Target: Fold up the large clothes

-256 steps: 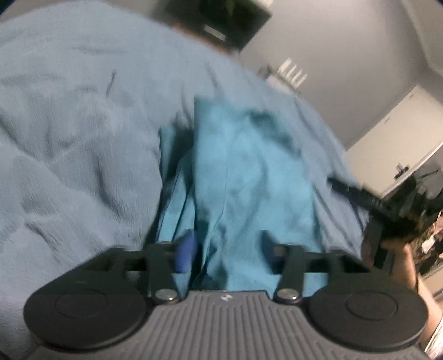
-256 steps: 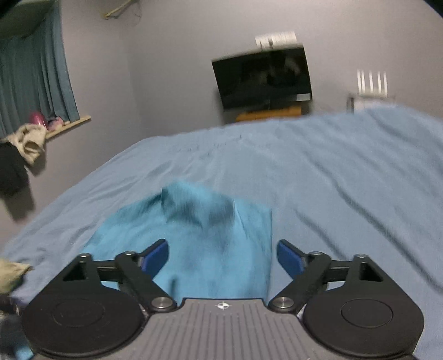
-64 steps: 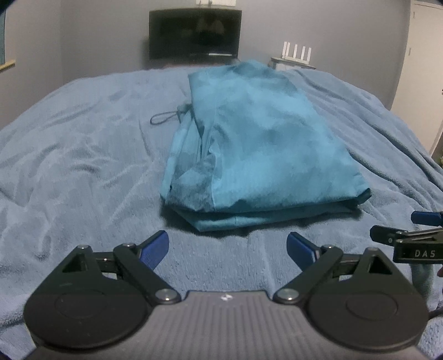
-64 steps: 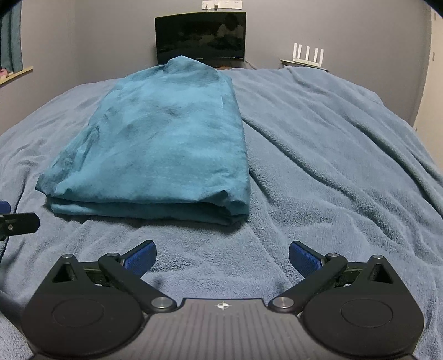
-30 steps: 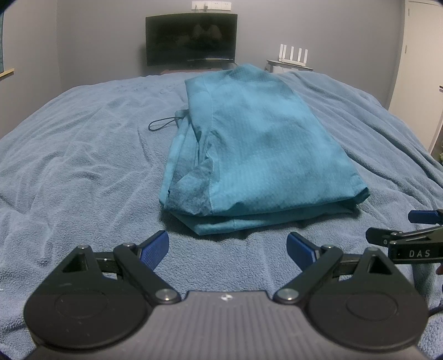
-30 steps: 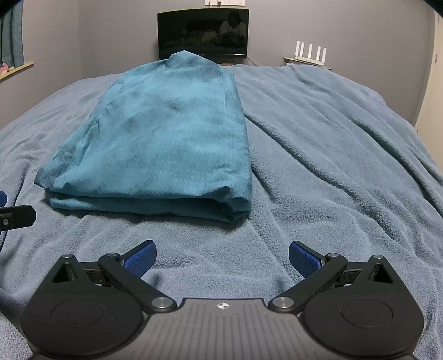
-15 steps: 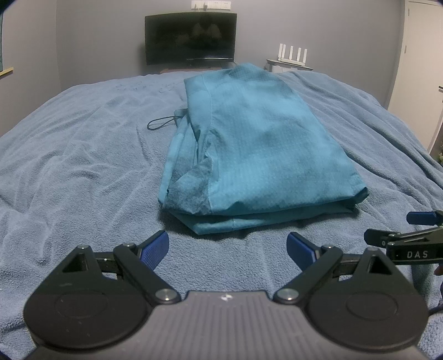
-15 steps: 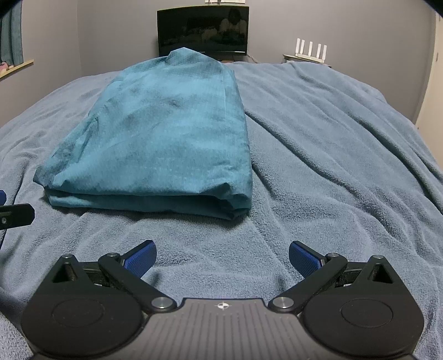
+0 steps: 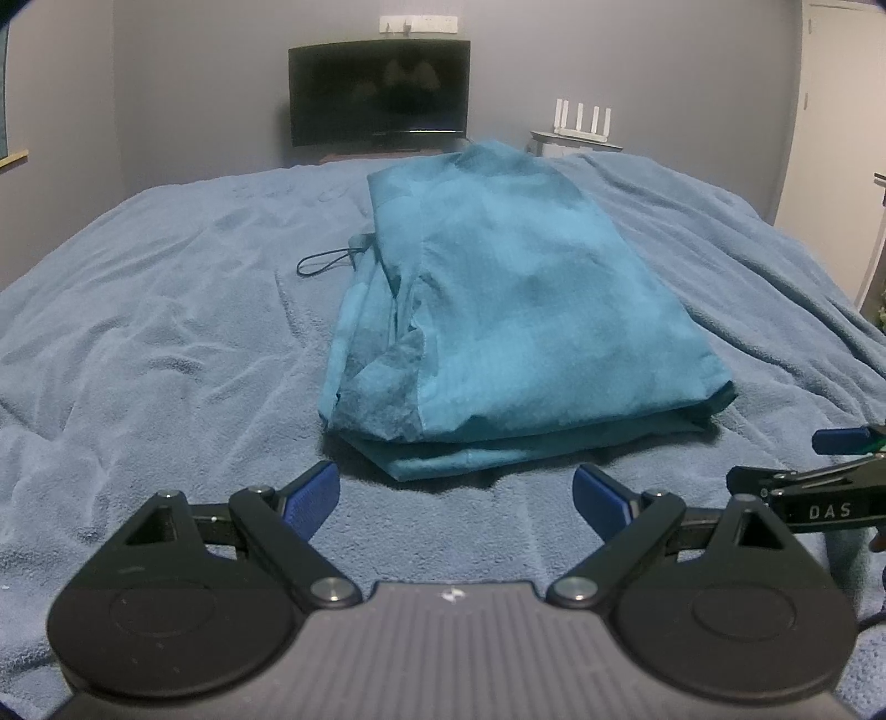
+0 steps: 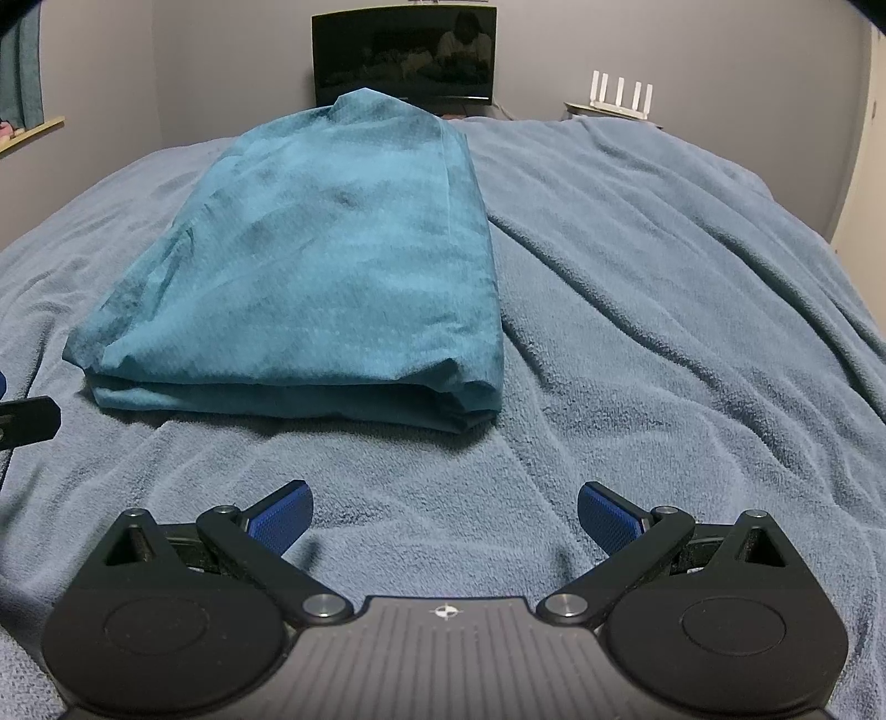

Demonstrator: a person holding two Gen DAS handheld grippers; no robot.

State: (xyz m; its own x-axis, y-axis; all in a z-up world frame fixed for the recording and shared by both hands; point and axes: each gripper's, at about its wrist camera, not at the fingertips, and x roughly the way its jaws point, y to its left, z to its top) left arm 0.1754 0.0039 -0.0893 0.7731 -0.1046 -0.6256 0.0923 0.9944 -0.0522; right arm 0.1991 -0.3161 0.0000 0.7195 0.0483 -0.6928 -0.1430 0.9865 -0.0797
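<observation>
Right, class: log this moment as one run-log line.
garment: folded, on bed | left gripper: open, empty | right gripper: open, empty | contact: none

1. Left gripper (image 9: 457,493): jaws spread wide, empty, low over the blue blanket (image 9: 166,343).
2. Folded teal garment (image 9: 509,310) lies on the blanket ahead; dark cord loop (image 9: 324,260) at its left edge.
3. Right gripper (image 9: 830,459) enters at the right edge.
4. Dark screen (image 9: 379,94) and white router (image 9: 581,119) by the far wall.

Right gripper (image 9: 841,471) cut off at frame edge, TV screen (image 10: 404,52) reflection too dim to read
</observation>
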